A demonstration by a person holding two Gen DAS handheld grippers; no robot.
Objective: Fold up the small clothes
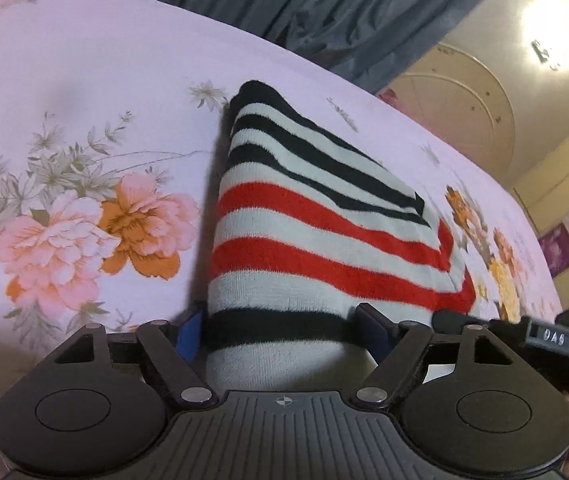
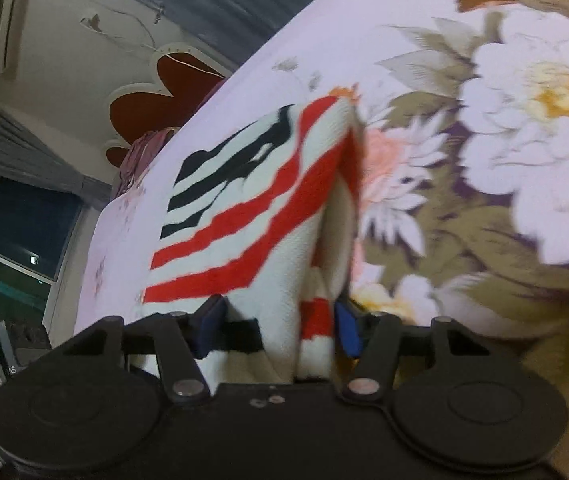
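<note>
A striped garment (image 1: 316,216), banded in black, white and red, is seen lying on a bed sheet (image 1: 84,92) printed with pink and orange flowers. No container is shown in either view.

In the left wrist view, the near end of the garment is seen running back between the fingers of the left gripper (image 1: 280,328). The blue pads stand apart at either side of the cloth; whether they press on it cannot be told. The rest of the garment stretches away toward the far edge of the bed, its black stripes at the far end.

In the right wrist view, which is blurred, a bunched edge of the same garment is seen between the fingers of the right gripper (image 2: 276,330). These fingers stand apart, the right pad close beside a red-and-white fold; contact cannot be told.
</note>
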